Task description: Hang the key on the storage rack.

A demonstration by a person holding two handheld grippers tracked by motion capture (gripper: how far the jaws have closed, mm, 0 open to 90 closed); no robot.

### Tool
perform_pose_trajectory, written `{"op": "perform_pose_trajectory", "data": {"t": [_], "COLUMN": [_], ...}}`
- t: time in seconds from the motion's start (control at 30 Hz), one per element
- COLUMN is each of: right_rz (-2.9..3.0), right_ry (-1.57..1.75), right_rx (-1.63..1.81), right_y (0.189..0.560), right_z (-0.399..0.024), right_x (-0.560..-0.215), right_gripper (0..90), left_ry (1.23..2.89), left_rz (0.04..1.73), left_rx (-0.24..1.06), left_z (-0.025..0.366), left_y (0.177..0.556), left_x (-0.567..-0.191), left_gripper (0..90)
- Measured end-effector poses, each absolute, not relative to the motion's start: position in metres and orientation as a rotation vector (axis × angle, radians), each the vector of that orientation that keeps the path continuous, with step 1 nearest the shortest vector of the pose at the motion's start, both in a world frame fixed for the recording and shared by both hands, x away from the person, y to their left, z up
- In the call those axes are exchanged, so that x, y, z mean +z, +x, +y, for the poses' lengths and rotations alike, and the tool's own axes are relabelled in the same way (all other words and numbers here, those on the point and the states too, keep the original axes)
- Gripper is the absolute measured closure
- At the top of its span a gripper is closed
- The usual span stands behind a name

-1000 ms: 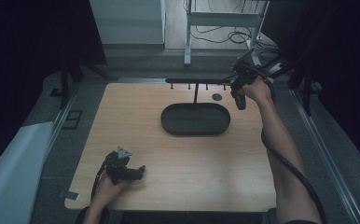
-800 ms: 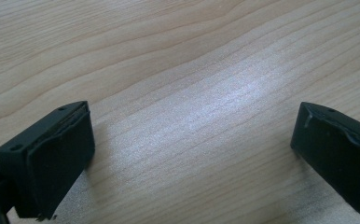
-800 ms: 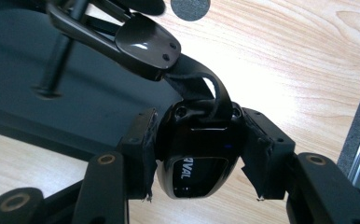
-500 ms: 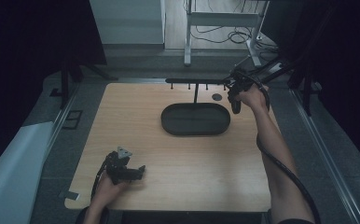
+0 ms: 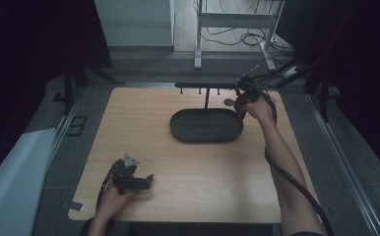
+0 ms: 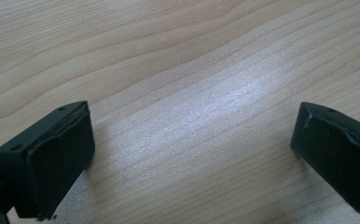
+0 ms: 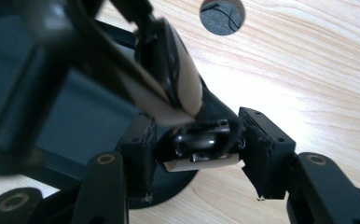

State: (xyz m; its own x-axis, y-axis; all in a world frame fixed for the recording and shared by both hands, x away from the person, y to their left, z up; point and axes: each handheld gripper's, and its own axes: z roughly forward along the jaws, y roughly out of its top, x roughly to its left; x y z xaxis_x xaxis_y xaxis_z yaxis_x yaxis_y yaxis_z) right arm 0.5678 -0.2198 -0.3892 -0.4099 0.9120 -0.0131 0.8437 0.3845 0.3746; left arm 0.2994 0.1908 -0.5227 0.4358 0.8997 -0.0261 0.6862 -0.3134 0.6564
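The left gripper (image 5: 146, 181) is lying near the front of the tabletop (image 5: 212, 177) with its 2 jaws wide apart and nothing between them. Farther back, the right gripper (image 7: 196, 151) is squeezing its jaws on a black and tan thing (image 7: 187, 93). It is holding this over the right end of the dark tray (image 5: 205, 129), below the rack (image 5: 205, 86).

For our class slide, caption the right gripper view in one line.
Right gripper clamps a black strap beside the dark tray on the wooden table.
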Motion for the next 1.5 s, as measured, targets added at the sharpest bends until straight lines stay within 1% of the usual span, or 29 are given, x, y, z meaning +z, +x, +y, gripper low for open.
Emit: {"op": "perform_pose_trajectory", "data": {"t": [0.23,0.47,0.63,0.7,1.0,1.5], "right_rz": [2.427,2.449,2.472,2.485,2.534,2.552], "right_ry": [1.505,1.427,1.4,1.39,1.297,1.207], "right_rx": [0.469,0.512,0.537,0.518,0.493,0.586], "right_y": [0.567,0.561,0.558,0.555,0.54,0.509], "right_z": [-0.214,-0.212,-0.212,-0.21,-0.208,-0.219], "right_x": [-0.397,-0.396,-0.394,-0.395,-0.393,-0.383], "right_gripper": [45.7,34.6,24.5,19.1,13.9,11.9], "left_ry": [2.094,2.094,2.095,2.098,2.097,2.096], "left_rz": [1.331,1.331,1.331,1.328,1.328,1.329], "left_rx": [0.464,0.464,0.464,0.467,0.466,0.465], "left_z": [0.191,0.191,0.191,0.191,0.191,0.191], "left_y": [0.299,0.299,0.299,0.299,0.299,0.299], "left_x": [-0.523,-0.523,-0.523,-0.523,-0.523,-0.523], "left_gripper": [0.0,0.0,0.0,0.0,0.0,0.0]}}
